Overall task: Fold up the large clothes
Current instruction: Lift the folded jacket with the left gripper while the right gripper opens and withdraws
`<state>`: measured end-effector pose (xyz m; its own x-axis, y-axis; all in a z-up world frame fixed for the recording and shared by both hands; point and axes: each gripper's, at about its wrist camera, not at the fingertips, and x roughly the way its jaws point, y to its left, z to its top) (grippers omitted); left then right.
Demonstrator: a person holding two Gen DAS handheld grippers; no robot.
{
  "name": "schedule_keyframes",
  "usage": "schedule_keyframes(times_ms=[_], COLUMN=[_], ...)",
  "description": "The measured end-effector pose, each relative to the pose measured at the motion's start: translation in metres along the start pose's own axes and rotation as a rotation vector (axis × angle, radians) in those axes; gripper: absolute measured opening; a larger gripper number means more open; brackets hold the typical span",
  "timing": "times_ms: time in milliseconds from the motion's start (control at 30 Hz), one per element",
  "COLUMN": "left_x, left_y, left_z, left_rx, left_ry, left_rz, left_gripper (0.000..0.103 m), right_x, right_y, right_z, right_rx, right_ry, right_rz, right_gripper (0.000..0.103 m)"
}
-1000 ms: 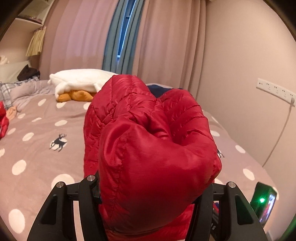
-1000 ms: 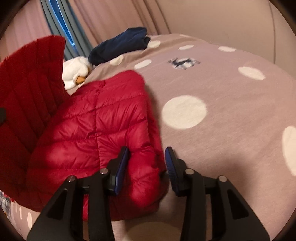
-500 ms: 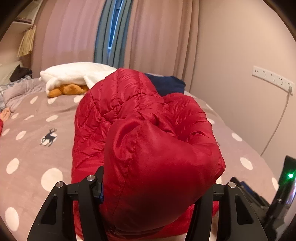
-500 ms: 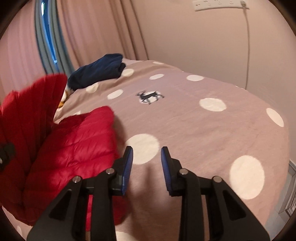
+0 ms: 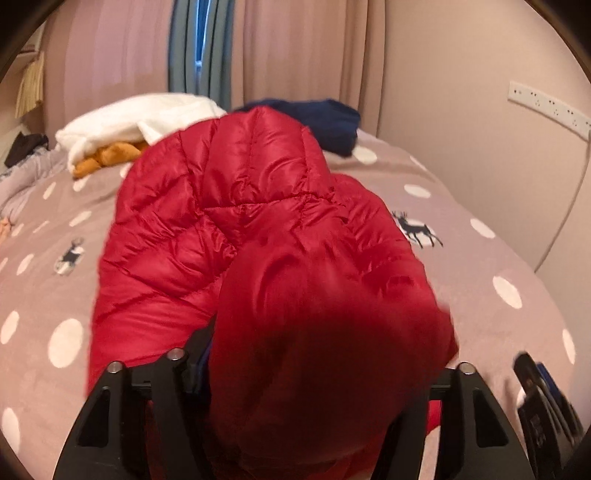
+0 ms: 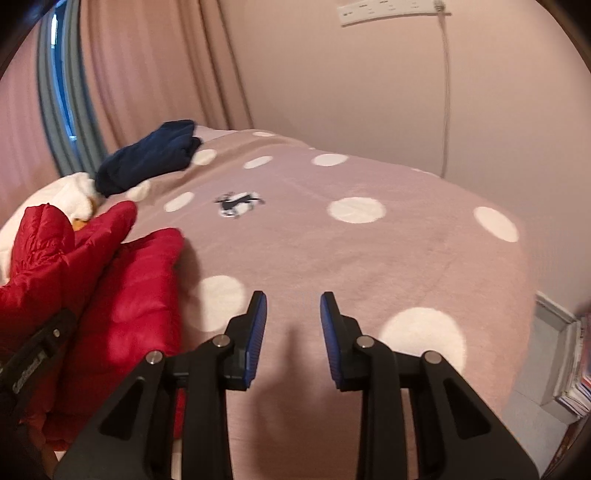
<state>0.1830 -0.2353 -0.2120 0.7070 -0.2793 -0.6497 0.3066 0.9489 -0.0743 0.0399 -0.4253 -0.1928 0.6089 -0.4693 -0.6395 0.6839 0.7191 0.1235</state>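
A red quilted down jacket [image 5: 236,221] lies on the mauve polka-dot bedspread [image 5: 480,280]. My left gripper [image 5: 314,369] is shut on a thick bunch of the jacket, which bulges between the jaws and hides the fingertips. In the right wrist view the jacket [image 6: 122,295] lies at the left. My right gripper [image 6: 293,325] is open and empty above bare bedspread [image 6: 406,258], to the right of the jacket. The left gripper's body [image 6: 33,354] shows at the left edge, under red fabric.
A folded navy garment [image 6: 147,155] and a white and orange soft pile [image 5: 122,129] lie at the head of the bed by the curtains. A wall with a power strip [image 6: 391,11] and cable runs along the right. Stacked items [image 6: 580,376] sit on the floor.
My right gripper let go of the jacket's edge, opened, and drew away to the right over bare bedspread. My left gripper kept its hold and swung the bunched jacket rightward.
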Motion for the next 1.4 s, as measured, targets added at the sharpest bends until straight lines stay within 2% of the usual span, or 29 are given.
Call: schedule_keyframes(times_ms=[167, 300, 533, 933, 1167, 1400], left_x=[0.016, 0.024, 0.026, 0.02, -0.004, -0.047], left_y=[-0.016, -0.024, -0.022, -0.028, -0.018, -0.008], left_z=[0.003, 0.002, 0.004, 0.006, 0.006, 0.008], left_rx=[0.011, 0.058, 0.063, 0.087, 0.064, 0.063], left_ry=[0.044, 0.082, 0.099, 0.093, 0.107, 0.06], left_rz=[0.062, 0.088, 0.059, 0.07, -0.01, -0.074], left_gripper=[0.065, 0.065, 0.067, 0.068, 0.071, 0.071], right_x=[-0.001, -0.002, 0.004, 0.004, 0.003, -0.004], right_y=[-0.023, -0.028, -0.023, -0.024, -0.023, -0.019], right_z=[-0.004, -0.004, -0.004, -0.003, -0.002, 0.0], right_rx=[0.055, 0.058, 0.054, 0.06, 0.062, 0.055], right_ry=[0.022, 0.016, 0.028, 0.035, 0.041, 0.036], right_rz=[-0.026, -0.06, -0.043, -0.042, -0.03, -0.02], right_gripper=[0.029, 0.03, 0.03, 0.031, 0.031, 0.033])
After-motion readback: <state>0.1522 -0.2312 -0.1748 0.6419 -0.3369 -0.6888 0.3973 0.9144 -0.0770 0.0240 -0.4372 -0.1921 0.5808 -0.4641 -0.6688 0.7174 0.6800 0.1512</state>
